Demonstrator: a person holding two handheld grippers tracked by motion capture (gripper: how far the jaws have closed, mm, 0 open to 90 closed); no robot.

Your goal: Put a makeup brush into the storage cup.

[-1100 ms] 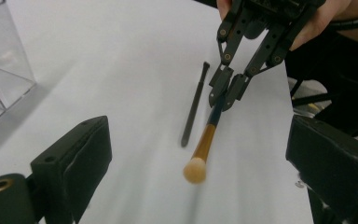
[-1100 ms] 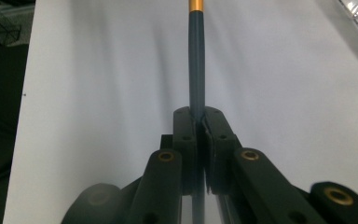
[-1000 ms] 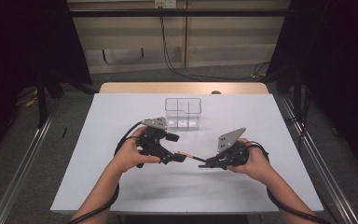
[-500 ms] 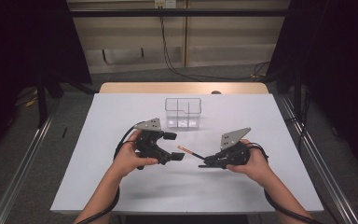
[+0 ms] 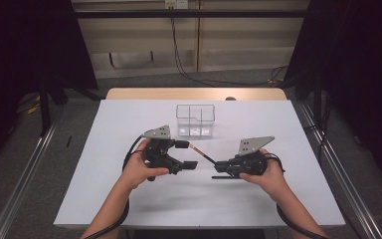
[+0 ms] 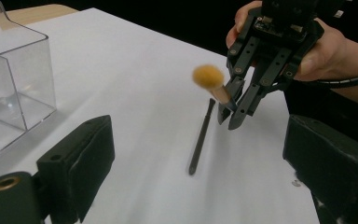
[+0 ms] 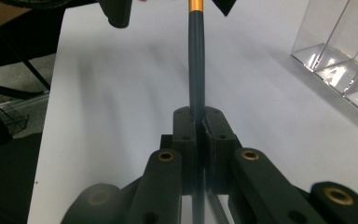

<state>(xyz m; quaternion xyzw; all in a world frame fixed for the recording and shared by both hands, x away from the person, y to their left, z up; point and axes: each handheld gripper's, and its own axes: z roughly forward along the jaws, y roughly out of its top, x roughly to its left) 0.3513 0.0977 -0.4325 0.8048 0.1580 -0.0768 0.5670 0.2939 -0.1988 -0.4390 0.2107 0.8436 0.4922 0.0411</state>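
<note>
While the right tongs (image 5: 218, 171) clamp one brush (image 5: 199, 151), the left tongs (image 5: 185, 155) stand apart beside one clear box (image 5: 195, 120).

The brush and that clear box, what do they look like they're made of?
Brush: fluffy orange-yellow head, probably soft synthetic or natural bristle; a shiny gold band that looks like metal; a dark, smooth, slightly glossy handle, perhaps painted wood or plastic.
Box: see-through walls with bright glints and crisp edges, likely hard acrylic, though glass can't be ruled out.

A clear box (image 5: 195, 119) stands beyond the two grippers; a brush (image 5: 202, 153) spans the gap between them; bare table (image 5: 288, 199) lies open elsewhere.
</note>
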